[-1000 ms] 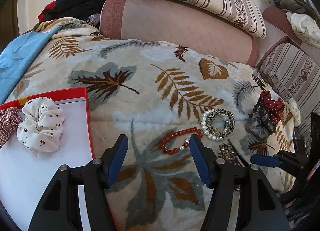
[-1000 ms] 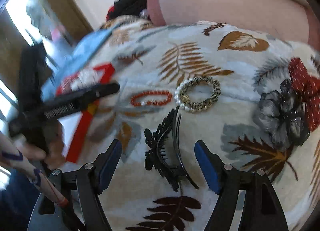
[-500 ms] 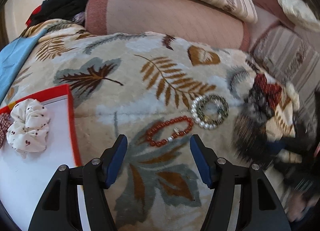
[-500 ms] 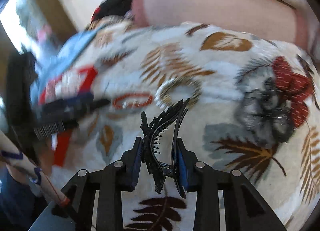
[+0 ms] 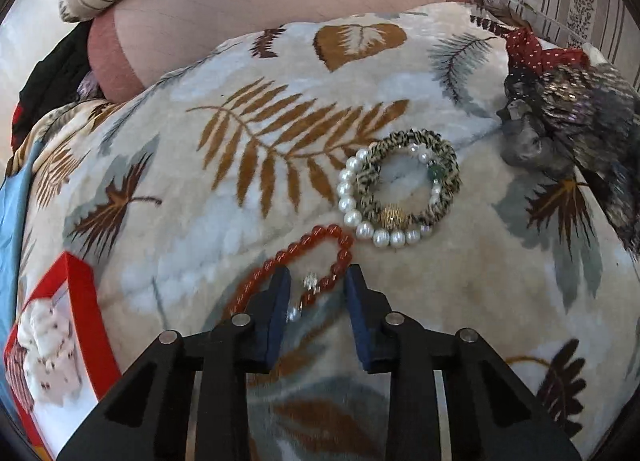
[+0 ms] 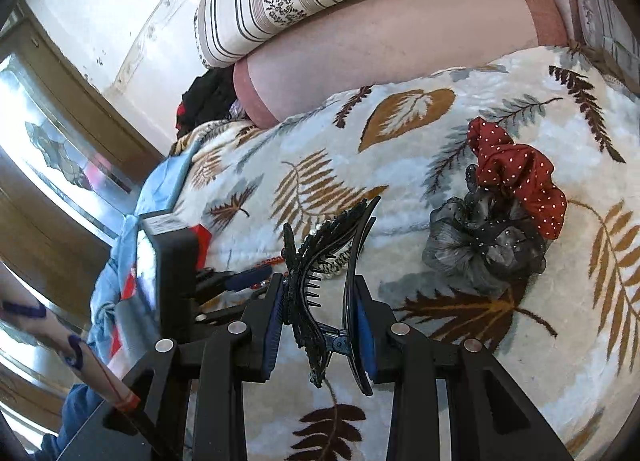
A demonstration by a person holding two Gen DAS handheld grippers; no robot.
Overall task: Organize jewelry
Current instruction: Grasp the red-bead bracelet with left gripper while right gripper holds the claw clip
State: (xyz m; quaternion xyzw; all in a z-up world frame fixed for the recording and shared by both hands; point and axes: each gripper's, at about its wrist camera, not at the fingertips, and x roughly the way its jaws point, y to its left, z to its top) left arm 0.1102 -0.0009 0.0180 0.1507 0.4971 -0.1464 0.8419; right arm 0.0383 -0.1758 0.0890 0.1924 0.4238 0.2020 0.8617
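Note:
In the left wrist view, my left gripper (image 5: 316,285) is closing around the near end of a red bead bracelet (image 5: 320,247) lying on the leaf-patterned blanket (image 5: 240,197); its jaws stand narrow with the beads between them. Just beyond lie a pearl bracelet (image 5: 360,221) and a leopard-print hair tie (image 5: 444,165), overlapping. In the right wrist view, my right gripper (image 6: 318,293) is shut on a black hair claw clip (image 6: 320,261), held above the blanket. The other gripper (image 6: 176,269) shows at the left of that view.
A red-rimmed white box (image 5: 86,301) with a white scrunchie (image 5: 48,337) sits at the left. A red dotted scrunchie (image 6: 516,177) and a grey one (image 6: 476,249) lie at the right. Sofa cushions (image 6: 380,37) stand behind, a blue cloth (image 6: 160,181) lies at the left.
My left gripper moved forward over the red bracelet and narrowed around it. My right gripper closed on the black claw clip and lifted it off the blanket.

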